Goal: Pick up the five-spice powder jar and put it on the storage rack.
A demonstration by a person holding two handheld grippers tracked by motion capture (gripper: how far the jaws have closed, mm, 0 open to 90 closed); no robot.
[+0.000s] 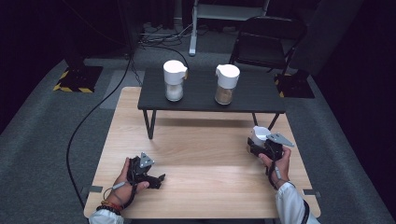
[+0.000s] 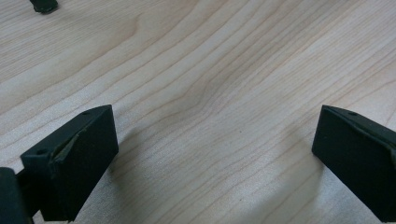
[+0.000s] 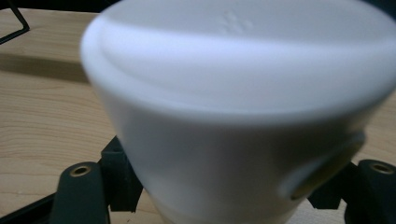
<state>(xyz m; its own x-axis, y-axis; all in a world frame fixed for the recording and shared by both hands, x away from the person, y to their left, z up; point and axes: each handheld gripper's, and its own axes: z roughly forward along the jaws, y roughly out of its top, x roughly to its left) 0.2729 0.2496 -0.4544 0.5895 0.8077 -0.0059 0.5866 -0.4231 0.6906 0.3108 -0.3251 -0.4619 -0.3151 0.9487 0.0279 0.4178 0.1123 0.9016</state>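
My right gripper [image 1: 255,145] is at the right side of the wooden table [image 1: 201,154], shut on a white-lidded jar [image 1: 258,135]. In the right gripper view the jar's white lid [image 3: 233,88] looms close and blurred, and the gripper [image 3: 229,191] has a black jaw pressed against each side of it. A small yellowish spot shows on the lid's lower right. My left gripper [image 1: 158,179] rests low at the table's near left, held by a hand. In the left gripper view it [image 2: 215,149] stands open, with bare wood between its jaws.
A low black table [image 1: 210,95] stands on the far half of the wooden table. It bears a white-capped jar of white grains [image 1: 173,80] and another of brown grains [image 1: 226,84]. A folding chair [image 1: 266,39] and cables lie on the floor beyond.
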